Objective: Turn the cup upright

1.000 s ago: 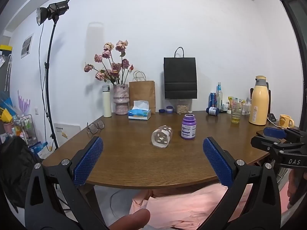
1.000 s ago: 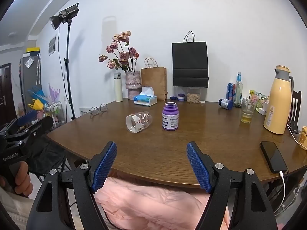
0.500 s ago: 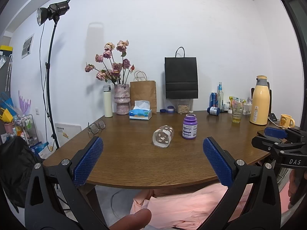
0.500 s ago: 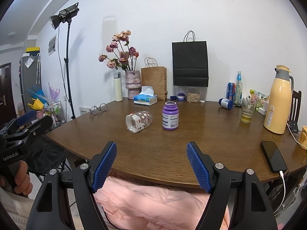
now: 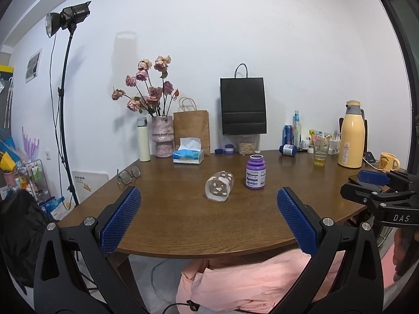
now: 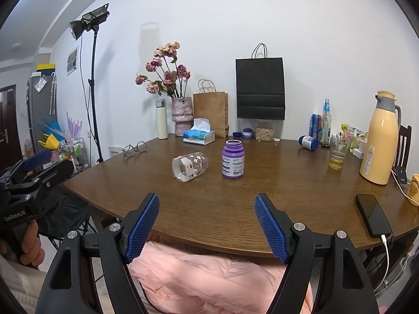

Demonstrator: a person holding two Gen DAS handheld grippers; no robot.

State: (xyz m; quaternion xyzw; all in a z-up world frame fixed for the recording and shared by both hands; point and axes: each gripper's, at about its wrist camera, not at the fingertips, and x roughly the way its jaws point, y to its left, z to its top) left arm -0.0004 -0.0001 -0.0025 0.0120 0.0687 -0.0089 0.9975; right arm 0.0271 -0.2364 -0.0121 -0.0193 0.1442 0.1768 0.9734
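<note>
A clear glass cup [image 5: 219, 186] with a small flower print lies on its side in the middle of the brown table [image 5: 183, 225], its mouth toward me; it also shows in the right wrist view [image 6: 189, 166]. My left gripper [image 5: 208, 206] is open and empty, held at the table's near edge, well short of the cup. My right gripper [image 6: 207, 216] is open and empty, also at the near edge. Each gripper shows in the other's view, the right gripper [image 5: 379, 183] at the right and the left gripper [image 6: 39, 162] at the left.
A purple bottle [image 5: 255, 172] stands just right of the cup. Glasses [image 5: 128, 174], a tissue box [image 5: 188, 154], a vase of flowers [image 5: 162, 136], paper bags, a drinking glass [image 6: 338, 151], a yellow thermos [image 6: 379, 136] and a phone [image 6: 373, 214] are on the table.
Both views have barely shifted; the left wrist view has drifted a little. The cup lies as before and both grippers stay open.
</note>
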